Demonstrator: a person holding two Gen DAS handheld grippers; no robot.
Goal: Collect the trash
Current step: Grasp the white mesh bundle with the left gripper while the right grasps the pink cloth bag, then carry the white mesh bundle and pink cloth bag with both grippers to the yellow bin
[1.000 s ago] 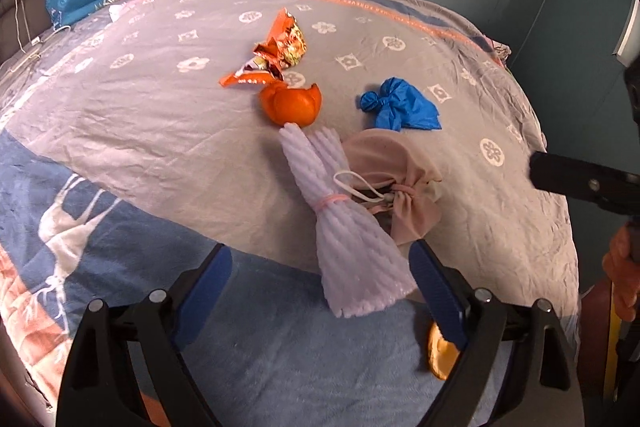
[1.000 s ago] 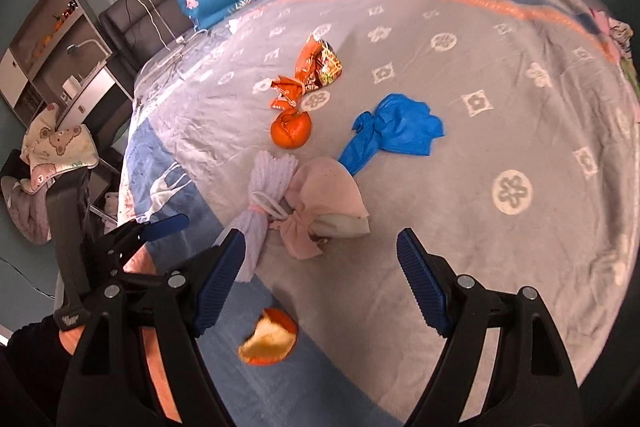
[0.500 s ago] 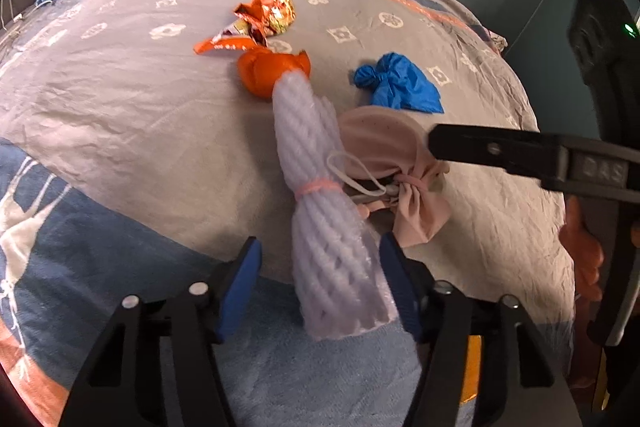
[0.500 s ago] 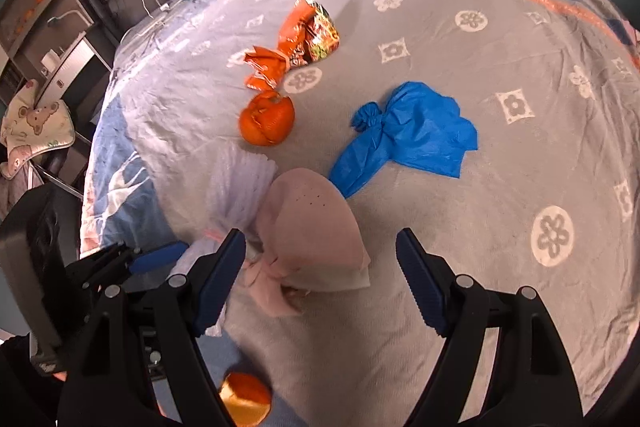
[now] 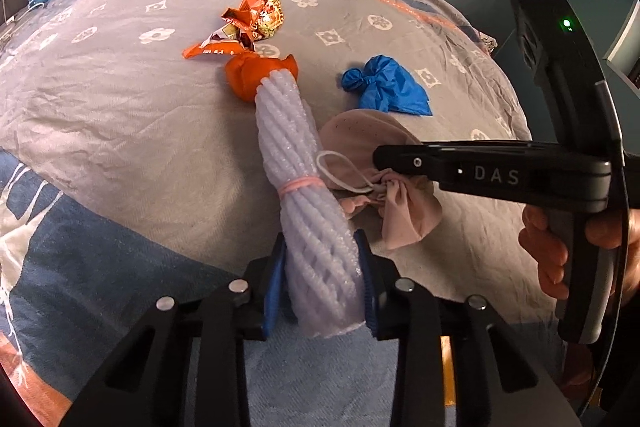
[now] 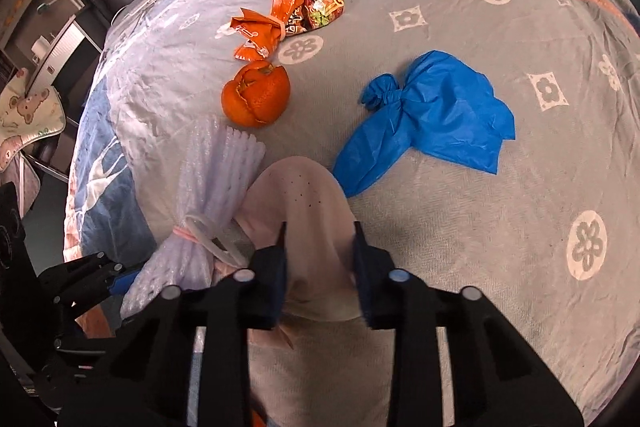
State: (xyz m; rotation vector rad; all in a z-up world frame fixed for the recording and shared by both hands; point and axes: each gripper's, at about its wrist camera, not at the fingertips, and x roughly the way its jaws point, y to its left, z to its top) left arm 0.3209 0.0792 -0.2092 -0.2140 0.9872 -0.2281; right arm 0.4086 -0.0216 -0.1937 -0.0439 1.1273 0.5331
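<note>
1. Since a second ago, both of my grippers have dropped to the bed (image 5: 120,131) and closed from wide open.
2. My left gripper (image 5: 320,283) has its fingers clenched on the near end of the white foam-net sleeve tied with a pink band (image 5: 304,187).
3. My right gripper (image 6: 318,267) has its fingers clenched on the crumpled pink cloth mask (image 6: 308,211), just beside the sleeve.
4. Still lying on the bed: the orange mandarin peel (image 6: 256,99), the orange snack wrapper (image 6: 296,11) and the blue plastic shoe cover (image 6: 424,115).
5. I judge the grasping step is in hand; next calls for lifting both pieces clear without tangling the mask's loop.
</note>
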